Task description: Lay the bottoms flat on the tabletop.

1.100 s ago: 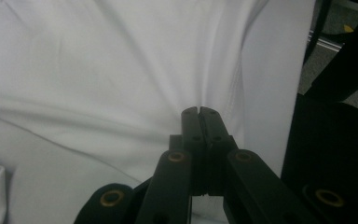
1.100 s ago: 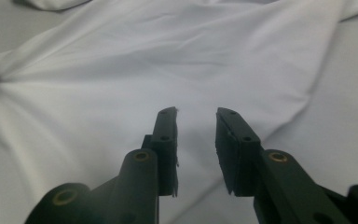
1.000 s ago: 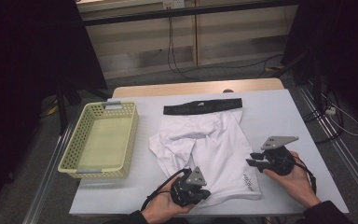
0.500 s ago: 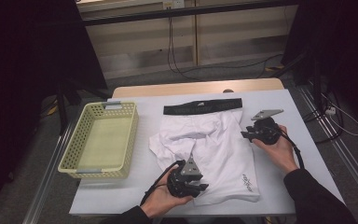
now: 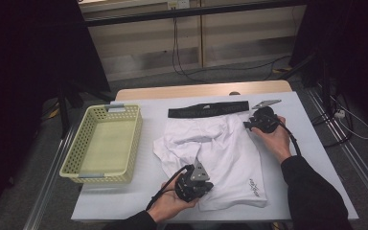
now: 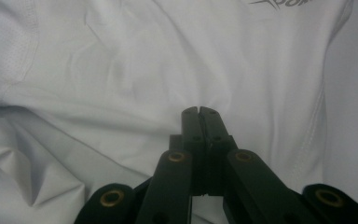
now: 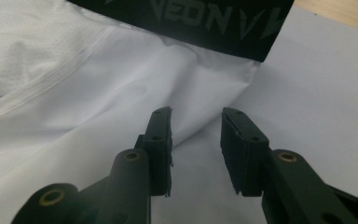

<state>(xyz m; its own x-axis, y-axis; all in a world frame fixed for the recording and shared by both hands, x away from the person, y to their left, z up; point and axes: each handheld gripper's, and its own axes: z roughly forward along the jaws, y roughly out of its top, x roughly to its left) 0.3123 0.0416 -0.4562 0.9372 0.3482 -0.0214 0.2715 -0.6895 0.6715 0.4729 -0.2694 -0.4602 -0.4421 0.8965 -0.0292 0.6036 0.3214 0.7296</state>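
the high view sits above the person's side, looking forward and down over the whole table (image 5: 316, 158) from a fair way off. the left gripper view rides right up close, looking down at the white shorts (image 6: 121, 70). the right gripper view is just as close, facing the black waistband (image 7: 191, 23). all three views share the shorts (image 5: 225, 153).

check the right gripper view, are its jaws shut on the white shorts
No, the right gripper stands open, its jaws apart over the white shorts edge.
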